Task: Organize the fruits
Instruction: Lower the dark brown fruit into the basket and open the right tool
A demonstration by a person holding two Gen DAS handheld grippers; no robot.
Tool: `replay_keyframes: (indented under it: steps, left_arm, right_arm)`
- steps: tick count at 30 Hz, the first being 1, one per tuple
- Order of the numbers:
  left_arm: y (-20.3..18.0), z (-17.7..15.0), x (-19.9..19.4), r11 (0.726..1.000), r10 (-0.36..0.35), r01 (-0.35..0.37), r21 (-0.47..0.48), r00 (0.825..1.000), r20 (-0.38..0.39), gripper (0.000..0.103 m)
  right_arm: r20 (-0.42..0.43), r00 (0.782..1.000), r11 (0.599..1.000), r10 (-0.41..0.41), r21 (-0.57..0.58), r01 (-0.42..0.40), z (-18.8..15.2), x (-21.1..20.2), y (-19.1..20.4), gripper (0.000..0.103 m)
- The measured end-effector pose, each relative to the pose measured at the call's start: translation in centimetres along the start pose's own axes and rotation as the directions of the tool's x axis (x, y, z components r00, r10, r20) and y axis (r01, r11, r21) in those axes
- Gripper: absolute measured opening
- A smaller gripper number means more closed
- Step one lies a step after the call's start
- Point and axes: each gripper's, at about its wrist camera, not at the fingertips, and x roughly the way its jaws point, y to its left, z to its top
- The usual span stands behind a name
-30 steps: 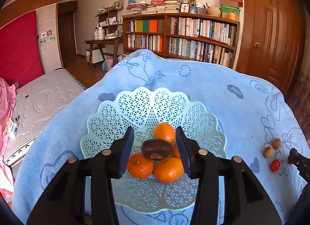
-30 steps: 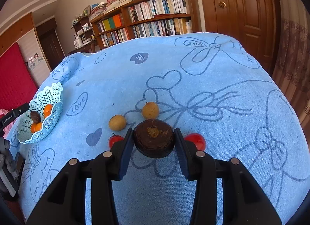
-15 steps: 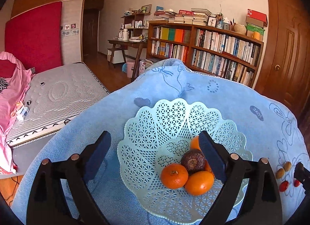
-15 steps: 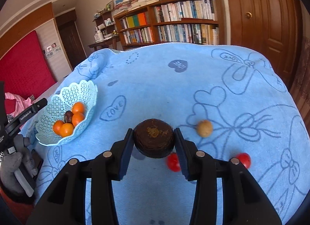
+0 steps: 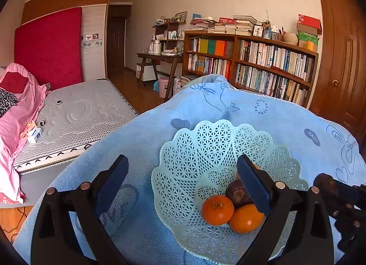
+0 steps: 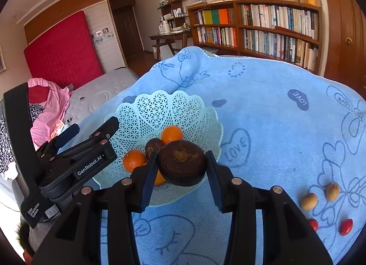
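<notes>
Right gripper (image 6: 181,169): closed on dark round fruit (image 6: 182,162), frame centre, above basket (image 6: 164,109).
Left gripper (image 5: 183,182): wide open, empty.

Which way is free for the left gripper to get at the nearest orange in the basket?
Probably from above: the left gripper is open and empty, the orange lies uncovered near the basket front, though the right gripper hovers close.

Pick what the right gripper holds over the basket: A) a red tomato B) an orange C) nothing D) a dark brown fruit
D: the right gripper has its fingers shut on a dark brown fruit, just above the near rim of the basket, where the oranges lie.
</notes>
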Motion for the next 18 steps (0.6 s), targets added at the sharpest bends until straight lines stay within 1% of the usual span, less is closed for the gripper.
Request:
replay_keyframes:
  steps: [3,5,8,18]
  left_arm:
    - [0.2,0.0,-0.1,1.000,0.004,-0.004,-0.009,1.000,0.001,0.099]
    - [0.3,0.0,0.0,1.000,0.000,0.000,-0.017,1.000,-0.004,0.100]
    - [0.3,-0.1,0.3,1.000,-0.007,0.007,-0.026,1.000,-0.016,0.100]
    - [-0.4,-0.4,0.4,1.000,-0.016,0.016,-0.007,1.000,-0.016,0.100]
  right_arm:
    - [-0.006,1.000,1.000,0.001,0.000,-0.001,-0.2,0.5,0.4,0.045]
    - [0.001,1.000,1.000,-0.009,0.004,0.009,-0.5,0.4,0.3,0.053]
    - [0.007,1.000,1.000,-0.028,0.011,0.028,-0.9,0.2,-0.4,0.054]
    - [-0.011,0.996,0.990,-0.087,0.111,0.087,-2.9,-0.2,-4.3,0.055]
